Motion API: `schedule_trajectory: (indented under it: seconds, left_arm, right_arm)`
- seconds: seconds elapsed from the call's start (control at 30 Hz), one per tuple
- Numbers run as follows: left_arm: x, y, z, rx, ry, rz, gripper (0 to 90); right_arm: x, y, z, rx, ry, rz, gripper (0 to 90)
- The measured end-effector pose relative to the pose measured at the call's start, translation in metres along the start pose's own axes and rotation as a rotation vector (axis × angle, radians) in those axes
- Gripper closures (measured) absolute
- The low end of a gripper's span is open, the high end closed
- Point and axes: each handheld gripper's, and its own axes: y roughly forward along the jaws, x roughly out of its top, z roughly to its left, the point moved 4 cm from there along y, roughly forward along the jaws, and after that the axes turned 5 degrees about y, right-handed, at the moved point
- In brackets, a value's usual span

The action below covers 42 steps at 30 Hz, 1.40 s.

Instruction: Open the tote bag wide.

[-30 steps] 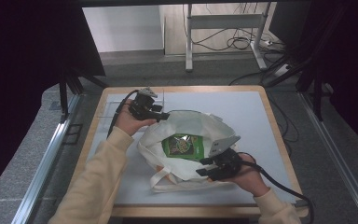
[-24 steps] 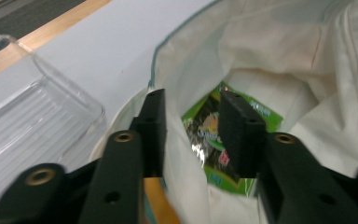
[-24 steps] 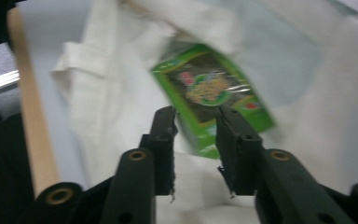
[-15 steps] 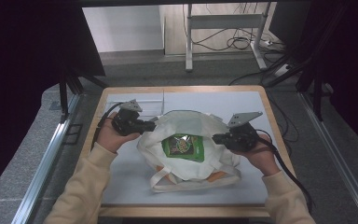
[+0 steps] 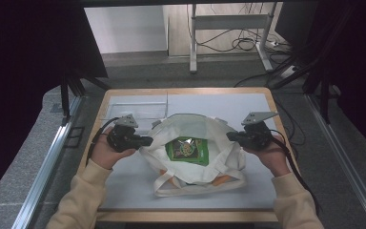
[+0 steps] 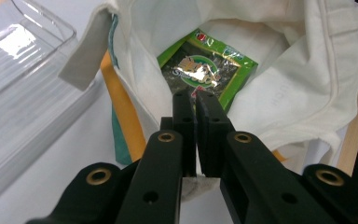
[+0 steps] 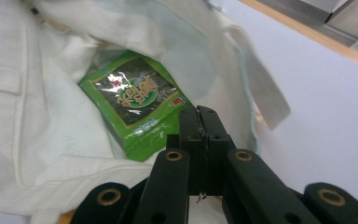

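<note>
A white cloth tote bag (image 5: 190,126) lies on the table with its mouth spread wide. A green snack packet (image 5: 187,150) lies flat inside it. My left gripper (image 5: 147,140) is at the bag's left rim, its jaws having just closed on a fold of the white fabric (image 6: 191,181). My right gripper (image 5: 229,136) is at the right rim, likewise just closed and pinching the cloth. Past the left gripper (image 6: 196,95) the packet (image 6: 205,70) is visible. Beyond the right gripper (image 7: 199,110) the packet (image 7: 130,102) lies in the bag (image 7: 28,116).
A clear plastic tray (image 5: 133,112) stands at the back left of the white table (image 5: 248,191), just behind the bag, also close to the left gripper (image 6: 18,70). The bag's handles trail toward the front edge. A wooden rim borders the table.
The left hand came forward from the back left to the bag's left rim. The right hand went from the bag's front right to its right rim. Both jaws closed and the mouth spread wider.
</note>
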Motion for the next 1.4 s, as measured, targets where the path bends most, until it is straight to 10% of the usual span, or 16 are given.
schedule_trajectory:
  seconds: [0.73, 1.4]
  left_arm:
    - [-0.036, 0.03, 0.019, -0.043, -0.088, 0.069, 90.0]
    - [0.009, 0.046, -0.01, -0.04, 0.02, 0.089, 90.0]
  right_arm:
    - [-0.057, 0.036, -0.046, 0.054, 0.185, 0.084, 89.1]
    - [0.016, 0.047, 0.003, 0.067, -0.038, 0.097, 89.1]
